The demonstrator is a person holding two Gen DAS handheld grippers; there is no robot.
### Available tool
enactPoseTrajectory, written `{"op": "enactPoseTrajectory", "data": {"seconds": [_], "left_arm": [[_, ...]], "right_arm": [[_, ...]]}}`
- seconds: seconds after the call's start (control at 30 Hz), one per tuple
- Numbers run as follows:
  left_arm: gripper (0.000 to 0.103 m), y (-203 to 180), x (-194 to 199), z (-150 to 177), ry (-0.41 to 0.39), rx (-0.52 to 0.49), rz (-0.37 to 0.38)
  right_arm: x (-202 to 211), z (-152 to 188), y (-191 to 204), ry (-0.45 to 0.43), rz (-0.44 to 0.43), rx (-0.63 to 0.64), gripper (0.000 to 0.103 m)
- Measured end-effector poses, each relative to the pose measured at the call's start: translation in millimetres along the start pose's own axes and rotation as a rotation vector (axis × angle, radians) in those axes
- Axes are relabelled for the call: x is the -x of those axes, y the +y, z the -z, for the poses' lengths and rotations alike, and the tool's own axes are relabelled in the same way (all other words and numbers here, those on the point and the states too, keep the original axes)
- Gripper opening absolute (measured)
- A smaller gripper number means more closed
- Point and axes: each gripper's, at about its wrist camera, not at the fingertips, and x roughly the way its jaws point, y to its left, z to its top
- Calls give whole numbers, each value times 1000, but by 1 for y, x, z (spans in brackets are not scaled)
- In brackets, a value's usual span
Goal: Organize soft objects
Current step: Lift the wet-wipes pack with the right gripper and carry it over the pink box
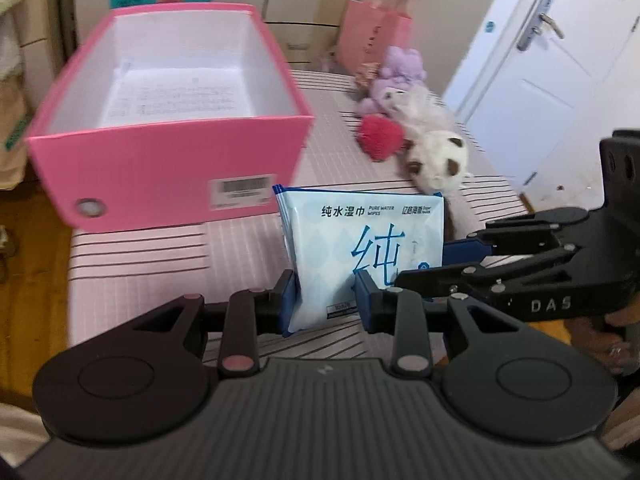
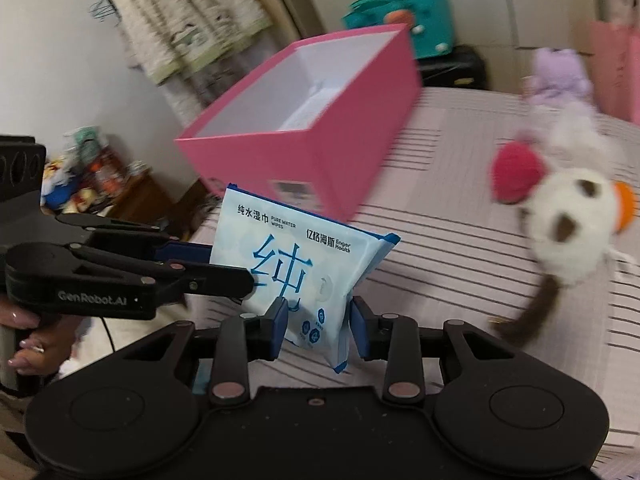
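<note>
Wet-wipes pack point(image 1: 360, 256) hangs above the striped bed cover point(image 1: 160, 256), pinched at its lower edge between the left gripper point(image 1: 326, 300) pads and clamped at its other side by the right gripper point(image 2: 319, 322). Beyond stands the pink box point(image 1: 160, 176), holding only a printed sheet point(image 1: 176, 98); plush toys point(image 1: 412, 132) lie beside it.

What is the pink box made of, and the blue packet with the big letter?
The pink box looks like stiff cardboard: flat matte walls, white inside, a barcode sticker. The wipes packet looks like thin plastic film: smooth, printed, slightly glossy, with crimped sealed edges.
</note>
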Motion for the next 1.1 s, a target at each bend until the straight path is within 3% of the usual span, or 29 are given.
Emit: {"op": "enactPoseTrajectory", "data": {"seconds": [0.3, 0.6, 0.7, 0.83, 1.0, 1.1], "left_arm": [[31, 23, 44, -12, -23, -35, -42], [31, 43, 50, -66, -106, -50, -47], [31, 58, 46, -87, -130, -25, -40], [31, 74, 34, -117, -177, -22, -89], [31, 96, 6, -156, -179, -1, -106], [31, 110, -20, -178, -149, 13, -119]], "right_arm": [[2, -39, 41, -8, -57, 88, 41], [7, -105, 55, -148, -2, 196, 41], [0, -130, 48, -168, 10, 227, 34], [-15, -161, 39, -192, 26, 267, 25], [-40, -199, 25, -224, 70, 269, 24], [-62, -221, 11, -192, 83, 240, 24]]}}
